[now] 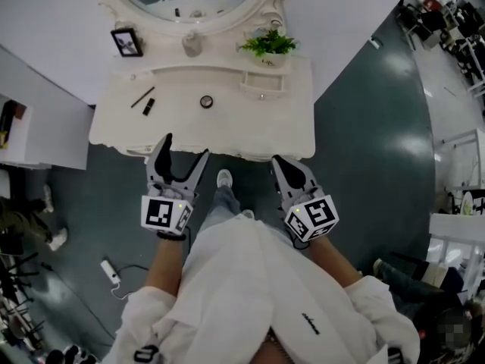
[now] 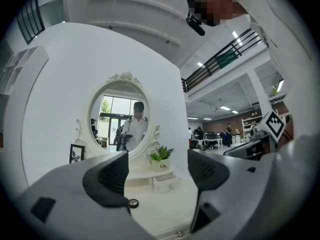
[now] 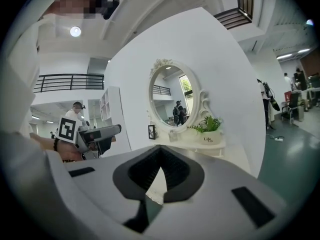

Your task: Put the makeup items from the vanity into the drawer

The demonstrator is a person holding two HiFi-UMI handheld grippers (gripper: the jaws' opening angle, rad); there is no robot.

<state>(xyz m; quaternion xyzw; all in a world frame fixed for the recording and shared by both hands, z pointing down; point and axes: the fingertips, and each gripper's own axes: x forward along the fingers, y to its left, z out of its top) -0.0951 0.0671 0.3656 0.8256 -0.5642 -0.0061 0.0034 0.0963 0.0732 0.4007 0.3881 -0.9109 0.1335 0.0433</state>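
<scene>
Makeup items lie on the left half of the vanity: a thin pencil just beside a dark lipstick tube, with a round compact apart to their right. Left gripper hangs at the front edge, jaws spread with nothing between; right gripper has its jaws pressed together, empty. All likely light, stiff and slick; pencil and tube may roll, so pinch mid-length, and take the compact across its rim.
</scene>
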